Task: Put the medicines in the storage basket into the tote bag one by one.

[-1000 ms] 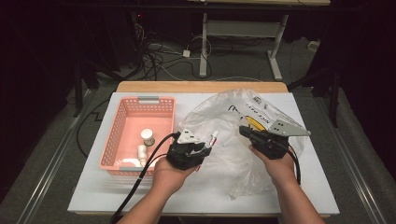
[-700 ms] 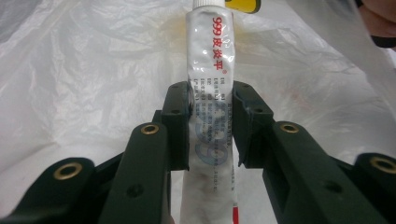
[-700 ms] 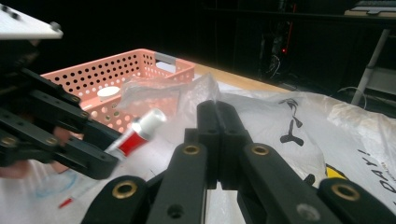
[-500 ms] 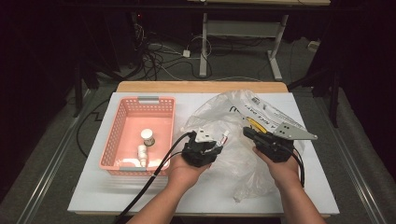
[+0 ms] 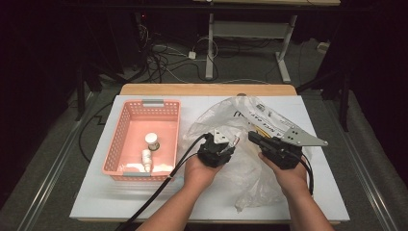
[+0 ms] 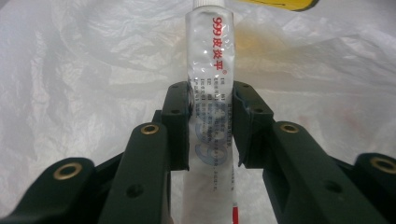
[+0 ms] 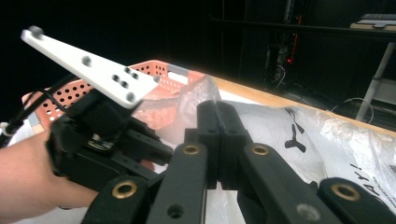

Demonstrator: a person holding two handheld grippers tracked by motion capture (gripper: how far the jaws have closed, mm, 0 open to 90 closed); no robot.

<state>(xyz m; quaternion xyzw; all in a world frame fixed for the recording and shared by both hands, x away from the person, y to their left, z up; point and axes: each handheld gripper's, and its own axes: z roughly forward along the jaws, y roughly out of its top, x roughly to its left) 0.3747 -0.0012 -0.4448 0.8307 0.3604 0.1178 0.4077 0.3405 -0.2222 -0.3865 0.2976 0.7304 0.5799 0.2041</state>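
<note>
Plastic bag, one tube, two tools.

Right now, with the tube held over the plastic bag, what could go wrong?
1. The left gripper clamps the soft tube at mid-body; a harder squeeze could burst it or let it slip.
2. The right gripper pinches only a thin fold of the plastic bag, so the film might tear or slide free.

Pink basket on white table, two small white items, possibly bottles, inside
</note>
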